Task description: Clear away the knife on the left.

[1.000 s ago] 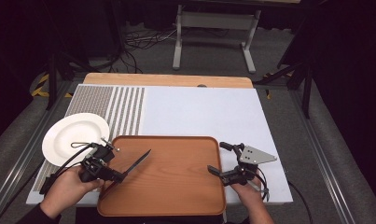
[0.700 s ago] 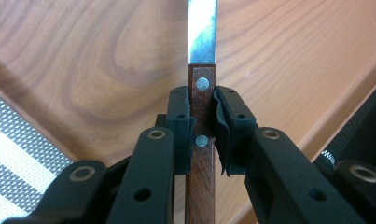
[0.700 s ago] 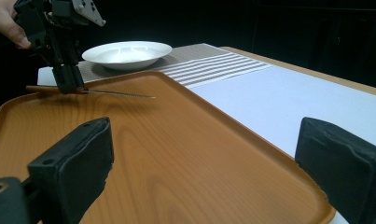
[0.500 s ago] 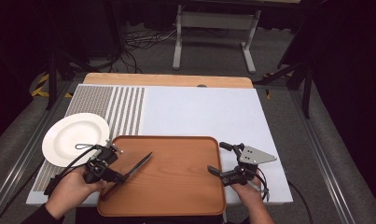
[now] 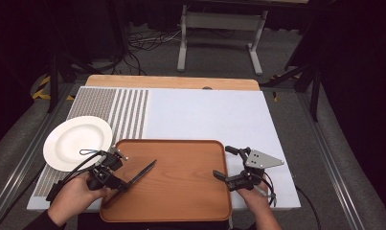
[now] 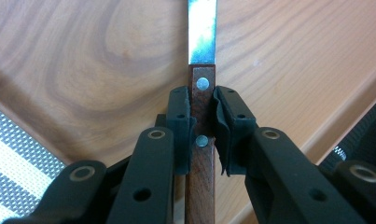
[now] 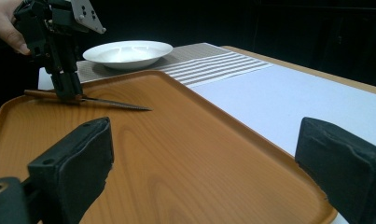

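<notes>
High view: the left gripper (image 5: pixel 115 176) sits over the tray's (image 5: pixel 181 211) left edge, its jaws clamped on the wooden handle of a knife (image 5: pixel 141 173) whose blade points toward the tray's middle, just above the wood. The right gripper (image 5: pixel 225 164) rests at the tray's right edge, jaws spread wide with nothing between them. A white plate (image 5: pixel 78 142) lies off the tray's far-left corner.

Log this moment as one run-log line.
left gripper: shut on knife handle | knife: over wooden tray | right gripper: open | white plate: left of tray
</notes>
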### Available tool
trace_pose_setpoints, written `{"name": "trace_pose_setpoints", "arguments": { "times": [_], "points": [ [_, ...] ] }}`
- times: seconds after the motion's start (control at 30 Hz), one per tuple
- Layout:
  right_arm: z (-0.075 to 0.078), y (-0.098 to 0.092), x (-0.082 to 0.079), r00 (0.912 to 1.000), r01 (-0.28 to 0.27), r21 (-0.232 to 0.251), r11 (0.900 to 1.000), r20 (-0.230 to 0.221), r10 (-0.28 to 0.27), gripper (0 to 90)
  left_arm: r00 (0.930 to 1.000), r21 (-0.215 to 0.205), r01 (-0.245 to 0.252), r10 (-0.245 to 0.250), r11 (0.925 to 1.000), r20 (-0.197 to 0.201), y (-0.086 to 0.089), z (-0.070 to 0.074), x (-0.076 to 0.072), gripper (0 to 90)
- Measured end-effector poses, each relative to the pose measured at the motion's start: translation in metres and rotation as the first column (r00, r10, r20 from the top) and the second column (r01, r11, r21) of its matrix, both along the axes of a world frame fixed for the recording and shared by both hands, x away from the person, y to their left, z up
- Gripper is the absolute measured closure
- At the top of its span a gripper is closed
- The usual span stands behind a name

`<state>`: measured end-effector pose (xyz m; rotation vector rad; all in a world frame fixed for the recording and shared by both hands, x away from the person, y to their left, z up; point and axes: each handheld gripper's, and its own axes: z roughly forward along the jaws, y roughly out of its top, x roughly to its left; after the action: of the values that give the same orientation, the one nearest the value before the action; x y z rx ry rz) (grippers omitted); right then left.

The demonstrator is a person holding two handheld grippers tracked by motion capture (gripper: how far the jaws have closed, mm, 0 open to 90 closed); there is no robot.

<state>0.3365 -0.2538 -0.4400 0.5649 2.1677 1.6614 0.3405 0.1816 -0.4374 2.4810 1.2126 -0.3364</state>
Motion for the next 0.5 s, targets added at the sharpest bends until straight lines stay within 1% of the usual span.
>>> {"name": "trace_pose_setpoints", "arguments": {
  "times": [0.03, 0.07, 0.13, 0.23, 0.27, 0.5],
  "points": [
    [0.0000, 0.0000, 0.0000, 1.0000, 0.000, 0.000, 1.000, 0.000, 0.000, 4.9, 1.0000, 0.008, 0.002, -0.002, 1.0000, 0.007, 0.0002, -0.0001, 0.0004, 77.3],
    [0.0000, -0.0001, -0.0001, 1.0000, 0.000, 0.001, 1.000, -0.001, 0.000, 5.0, 1.0000, 0.000, -0.001, 0.001, 1.0000, 0.000, -0.0002, 0.0000, 0.0000, 77.3],
    [0.0000, -0.0001, 0.0000, 1.0000, 0.001, 0.001, 1.000, -0.002, -0.001, 5.0, 0.9999, 0.016, 0.000, 0.000, 0.9999, 0.013, 0.0003, 0.0004, 0.0008, 77.3],
    [0.0001, -0.0002, 0.0000, 1.0000, 0.000, 0.003, 1.000, -0.002, 0.000, 4.9, 0.9999, 0.018, 0.000, -0.001, 0.9998, 0.013, 0.0001, 0.0005, 0.0008, 77.2],
    [0.0001, -0.0002, -0.0001, 1.0000, 0.000, 0.003, 1.000, -0.003, 0.000, 4.9, 1.0000, 0.006, -0.003, 0.003, 1.0000, 0.005, -0.0003, 0.0005, 0.0002, 77.1],
    [0.0001, -0.0003, 0.0000, 1.0000, -0.002, 0.005, 1.000, -0.004, 0.002, 5.0, 0.9999, 0.002, -0.003, 0.003, 1.0000, 0.016, 0.0003, 0.0004, -0.0001, 76.5]
  ]
}}
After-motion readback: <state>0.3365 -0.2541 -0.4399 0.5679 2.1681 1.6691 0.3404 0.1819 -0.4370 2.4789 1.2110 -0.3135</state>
